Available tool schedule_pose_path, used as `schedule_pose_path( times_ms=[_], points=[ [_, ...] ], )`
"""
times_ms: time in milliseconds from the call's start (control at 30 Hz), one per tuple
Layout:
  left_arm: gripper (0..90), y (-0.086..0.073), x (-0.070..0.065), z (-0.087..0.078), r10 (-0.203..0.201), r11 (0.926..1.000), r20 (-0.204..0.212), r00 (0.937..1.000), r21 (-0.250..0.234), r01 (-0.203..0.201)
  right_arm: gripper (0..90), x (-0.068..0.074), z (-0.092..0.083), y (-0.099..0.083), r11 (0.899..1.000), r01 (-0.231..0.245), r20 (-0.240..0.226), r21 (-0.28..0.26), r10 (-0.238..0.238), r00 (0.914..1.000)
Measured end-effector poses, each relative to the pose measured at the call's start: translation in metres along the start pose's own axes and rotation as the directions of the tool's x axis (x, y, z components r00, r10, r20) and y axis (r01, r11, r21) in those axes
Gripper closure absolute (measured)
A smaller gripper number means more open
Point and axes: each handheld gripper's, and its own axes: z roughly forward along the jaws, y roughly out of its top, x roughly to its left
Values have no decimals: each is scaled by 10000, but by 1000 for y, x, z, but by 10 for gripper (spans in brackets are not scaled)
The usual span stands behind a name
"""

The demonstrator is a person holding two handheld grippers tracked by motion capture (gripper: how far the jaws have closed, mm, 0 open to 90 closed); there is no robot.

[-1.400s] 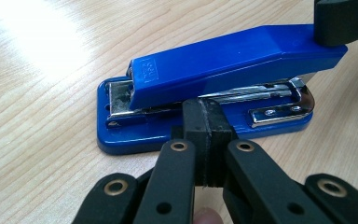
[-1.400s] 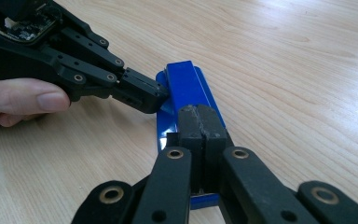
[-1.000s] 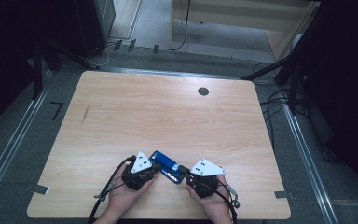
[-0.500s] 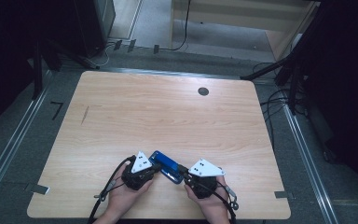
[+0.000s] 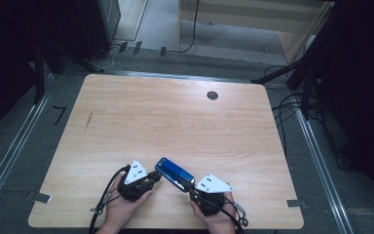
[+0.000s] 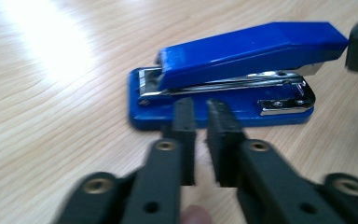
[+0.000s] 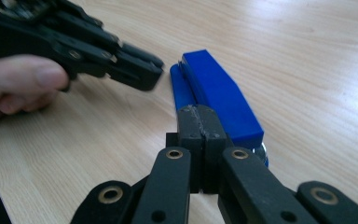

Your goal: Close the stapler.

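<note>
A blue stapler [image 5: 174, 173] with a chrome inner arm lies flat near the wooden table's front edge, between my two grippers. My left gripper [image 5: 155, 179] sits just left of it, pointing at its long side [image 6: 233, 60]. Its jaws [image 6: 200, 112] have just been opening and stand a narrow gap apart, with nothing between them. My right gripper [image 5: 191, 189] is shut, and its tips [image 7: 203, 116] are at the stapler's [image 7: 219, 93] near end. The left gripper [image 7: 135, 70], held in a hand, shows beyond the stapler in the right gripper view.
The wooden table [image 5: 175, 122] has a black round grommet [image 5: 212, 95] at the back right. Both hands come in over the front edge. Cables and dark stands lie on the floor around the table.
My left gripper has drawn back a little to the left, away from the stapler. The stapler and the right gripper have stayed where they were.
</note>
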Motion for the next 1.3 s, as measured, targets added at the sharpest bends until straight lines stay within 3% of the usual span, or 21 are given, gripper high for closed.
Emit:
schedule_pose_path(
  times_ms=[100, 133, 200, 300, 333, 500, 533, 567, 600, 633, 667, 767, 933, 1067, 1300],
  points=[
    [657, -5, 7, -13, -204, 9993, -133, 9997, -305, 200, 900, 0, 2, -4, 9999, -81, 26, 63, 81, 10000],
    [563, -6, 12, -22, -236, 9983, -367, 9990, -546, 216, 900, -1, 3, -5, 9999, -90, 65, 84, 89, 9999],
    [531, -7, 14, -27, -327, 9972, -449, 9985, -686, 295, 900, -1, 4, -5, 9999, -100, 82, 114, 99, 9999],
    [396, -12, 21, -38, -336, 9963, -820, 9961, -819, 268, 900, -3, 5, -6, 9999, -116, 101, 93, 115, 9999],
    [352, -16, 26, -45, -307, 9967, -1250, 9917, -787, 209, 900, -3, 5, -6, 9999, -122, 92, 107, 121, 9999],
    [258, -24, 38, -58, -639, 9952, -1550, 9858, -838, 514, 900, -3, 6, -6, 9999, -59, 86, 116, 58, 9999],
    [244, -27, 46, -68, -781, 9937, -1754, 9814, -933, 624, 900, -3, 6, -7, 9999, -53, 88, 131, 52, 9999],
    [224, -27, 46, -68, -781, 9937, -1754, 9814, -933, 624, 900, -3, 6, -7, 9999, -53, 88, 131, 52, 9999],
    [195, -29, 52, -76, -876, 9932, -2038, 9751, -935, 697, 900, -4, 7, -7, 9999, -20, 56, 155, 20, 10000],
    [174, -29, 52, -76, -876, 9932, -2038, 9751, -935, 697, 900, -4, 7, -7, 9999, -20, 56, 155, 20, 10000],
    [174, -31, 56, -81, -999, 9925, -2316, 9677, -922, 804, 900, -4, 7, -7, 9998, -17, 56, 174, 16, 10000],
    [140, -37, 69, -93, -1280, 9895, -2498, 9598, -983, 1063, 900, -3, 9, -8, 9997, -17, 60, 232, 16, 10000],
    [112, -47, 88, -114, -1625, 9829, -2616, 9514, -1276, 1328, 900, -4, 10, -8, 9997, 7, 119, 242, -10, 9999],
    [110, -49, 95, -118, -1846, 9784, -2591, 9481, -1394, 1524, 900, -6, 10, -8, 9997, -49, 162, 220, 45, 9999],
    [111, -53, 105, -120, -1952, 9775, -2840, 9388, -1347, 1625, 900, -10, 12, -9, 9998, -78, 290, 199, 72, 9996]
  ],
)
